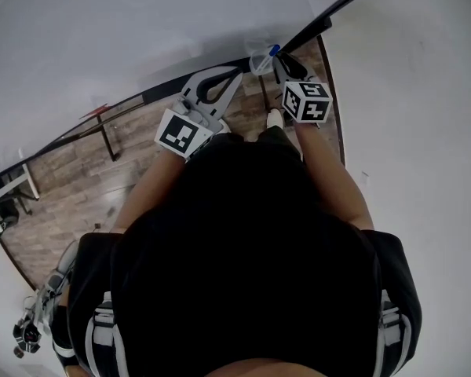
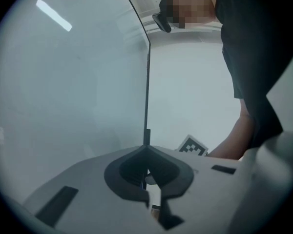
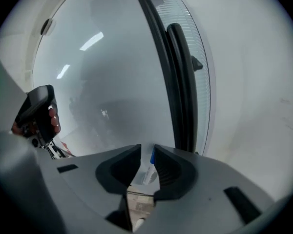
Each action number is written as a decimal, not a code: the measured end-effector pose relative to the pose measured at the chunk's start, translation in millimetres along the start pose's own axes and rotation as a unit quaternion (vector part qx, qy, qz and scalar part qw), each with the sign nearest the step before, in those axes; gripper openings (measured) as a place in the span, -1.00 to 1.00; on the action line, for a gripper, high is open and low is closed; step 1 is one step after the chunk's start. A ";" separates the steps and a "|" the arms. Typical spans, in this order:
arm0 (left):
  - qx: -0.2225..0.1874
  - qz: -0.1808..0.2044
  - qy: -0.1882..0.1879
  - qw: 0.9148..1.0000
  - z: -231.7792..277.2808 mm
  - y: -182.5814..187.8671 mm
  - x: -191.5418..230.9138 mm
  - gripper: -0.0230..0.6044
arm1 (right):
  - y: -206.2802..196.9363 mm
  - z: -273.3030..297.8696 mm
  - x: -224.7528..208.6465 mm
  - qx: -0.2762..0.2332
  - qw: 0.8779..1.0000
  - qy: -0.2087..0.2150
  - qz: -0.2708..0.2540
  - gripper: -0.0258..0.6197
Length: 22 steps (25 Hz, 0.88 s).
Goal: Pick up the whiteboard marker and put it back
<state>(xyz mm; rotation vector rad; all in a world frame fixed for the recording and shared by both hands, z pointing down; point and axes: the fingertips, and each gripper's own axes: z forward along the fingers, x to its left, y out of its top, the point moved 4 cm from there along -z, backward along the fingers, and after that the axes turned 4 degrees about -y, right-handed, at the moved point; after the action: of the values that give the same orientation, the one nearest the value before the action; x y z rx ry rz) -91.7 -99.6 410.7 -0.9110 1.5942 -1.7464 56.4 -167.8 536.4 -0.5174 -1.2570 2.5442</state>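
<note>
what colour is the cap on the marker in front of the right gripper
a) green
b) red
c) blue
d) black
c: the marker seen between the open jaws of the right gripper has a blue cap, which the head view shows too.

A wood-patterned floor (image 1: 78, 179) lies far below, between pale walls. A large glossy white panel (image 1: 102, 30) fills the upper left, with a dark strip (image 1: 141, 99) along its lower edge. A thin black stand leg (image 1: 108, 140) stands on the floor below it. The person's black shirt (image 1: 251, 242) covers the foreground, and a light shoe tip (image 1: 275, 118) shows beyond it. In the right gripper view, a dark vertical bar (image 3: 180, 82) stands beside the panel, which reflects ceiling lights (image 3: 91, 41).
</note>
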 end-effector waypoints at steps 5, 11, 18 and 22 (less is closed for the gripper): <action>0.002 -0.004 -0.019 1.000 -8.1 -2.4 0.8 -0.92 | -10.1 12.4 -4.0 0.002 0.999 -0.015 0.042 -0.60; 0.003 -0.007 -0.028 1.000 -15.9 -4.4 2.7 -0.92 | -13.5 25.3 -5.6 0.006 0.998 -0.034 0.056 -0.58; 0.007 -0.005 -0.025 1.000 -18.8 -5.1 2.5 -0.92 | -21.4 39.1 -10.8 0.021 0.997 -0.049 0.048 -0.56; 0.007 -0.004 -0.020 1.000 -17.7 -5.5 4.3 -0.92 | -20.5 45.8 -13.5 0.026 0.998 -0.048 0.030 -0.57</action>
<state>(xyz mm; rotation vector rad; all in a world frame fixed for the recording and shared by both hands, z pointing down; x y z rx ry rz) -108.5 -92.2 415.8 -0.9417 1.5527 -1.7320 50.7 -193.2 581.3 -0.4325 -1.2211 2.6727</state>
